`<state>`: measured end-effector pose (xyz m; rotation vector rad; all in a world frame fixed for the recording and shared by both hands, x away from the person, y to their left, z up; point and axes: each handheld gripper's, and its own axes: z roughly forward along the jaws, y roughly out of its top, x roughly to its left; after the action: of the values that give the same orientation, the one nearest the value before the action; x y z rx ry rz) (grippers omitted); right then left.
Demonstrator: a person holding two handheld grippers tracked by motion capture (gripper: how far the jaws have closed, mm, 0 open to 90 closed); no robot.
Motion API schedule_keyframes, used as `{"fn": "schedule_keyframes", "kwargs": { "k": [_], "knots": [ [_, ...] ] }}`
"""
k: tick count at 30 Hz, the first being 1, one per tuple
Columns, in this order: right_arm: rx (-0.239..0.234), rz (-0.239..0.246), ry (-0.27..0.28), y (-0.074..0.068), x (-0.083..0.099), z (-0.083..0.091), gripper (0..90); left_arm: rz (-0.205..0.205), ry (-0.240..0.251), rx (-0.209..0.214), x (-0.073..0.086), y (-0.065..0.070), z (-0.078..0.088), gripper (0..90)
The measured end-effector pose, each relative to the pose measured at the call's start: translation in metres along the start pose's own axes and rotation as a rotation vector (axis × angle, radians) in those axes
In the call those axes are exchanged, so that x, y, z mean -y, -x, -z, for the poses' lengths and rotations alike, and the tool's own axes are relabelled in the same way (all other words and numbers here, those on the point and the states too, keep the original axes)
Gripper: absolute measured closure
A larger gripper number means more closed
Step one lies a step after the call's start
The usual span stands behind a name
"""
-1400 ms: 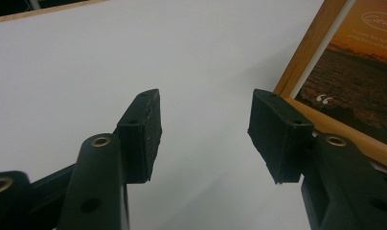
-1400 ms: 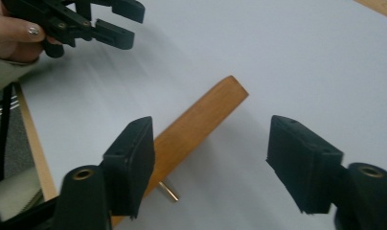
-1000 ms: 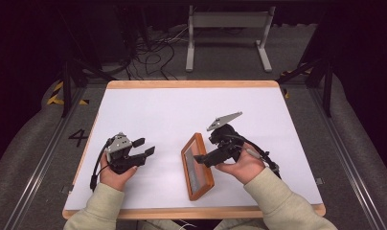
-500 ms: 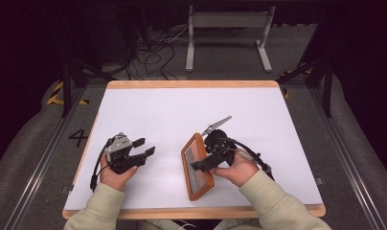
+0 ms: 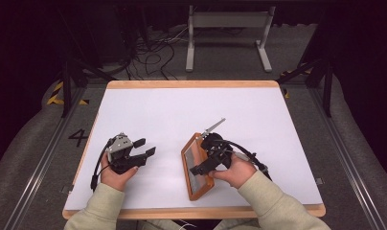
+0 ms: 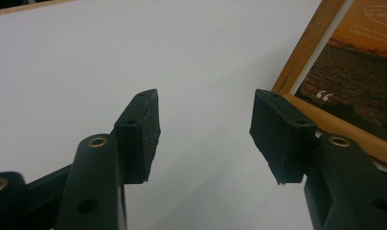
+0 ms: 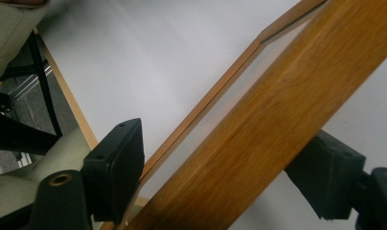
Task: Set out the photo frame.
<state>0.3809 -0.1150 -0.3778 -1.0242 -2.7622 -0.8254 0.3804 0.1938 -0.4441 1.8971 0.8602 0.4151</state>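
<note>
surface [image 5: 148,120]: white top with wooden edge, carries both grippers and the frame.
picture frame [image 5: 193,168]: wooden, lying near the front edge, right of centre, long axis running front to back; orange sunset print with white quote text visible in the left gripper view [image 6: 354,72].
frame rail [image 7: 258,129]: thick wooden side crossing diagonally in the right gripper view, sitting between the two black jaws.
right gripper [image 5: 204,165]: held in right hand, over the frame's right side; jaws straddling the rail, just been closing on it; left pad [image 7: 116,165] at the inner lip, right pad [image 7: 325,175] behind the outer face; firm pad contact not clear, so not yet counted as a grip.
left gripper [image 5: 144,147]: held in left hand, resting on the surface well left of the frame, pointing toward it; jaws wide apart, nothing between them [image 6: 206,129], bare white top in the gap.
</note>
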Motion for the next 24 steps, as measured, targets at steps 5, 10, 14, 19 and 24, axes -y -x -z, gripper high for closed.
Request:
{"fn": "schedule_keyframes", "kwargs": {
  "k": [5, 10, 14, 19, 24],
  "knots": [
    [-0.009, 0.024, -0.028, -0.0016, 0.0001, -0.0021, 36.2, 0.008, -0.004, 0.005, 0.0006, 0.0005, -0.0005, 44.1],
    [-0.022, -0.034, -0.031, -0.0014, -0.0006, -0.0019, 44.2, 0.009, -0.004, 0.007, 0.0005, 0.0001, -0.0001, 44.0],
    [-0.029, -0.076, -0.048, -0.0009, -0.0012, -0.0019, 47.2, -0.009, 0.002, -0.002, 0.0001, -0.0011, -0.0006, 44.0],
    [-0.003, -0.079, -0.05, -0.0024, -0.0024, -0.0003, 54.3, 0.0, 0.0, 0.001, 0.0002, -0.0005, -0.0004, 43.7],
    [0.013, -0.071, -0.045, -0.0022, -0.0034, 0.0044, 65.7, 0.006, -0.001, 0.004, 0.0003, -0.0002, -0.0004, 43.6]
  ]
}}
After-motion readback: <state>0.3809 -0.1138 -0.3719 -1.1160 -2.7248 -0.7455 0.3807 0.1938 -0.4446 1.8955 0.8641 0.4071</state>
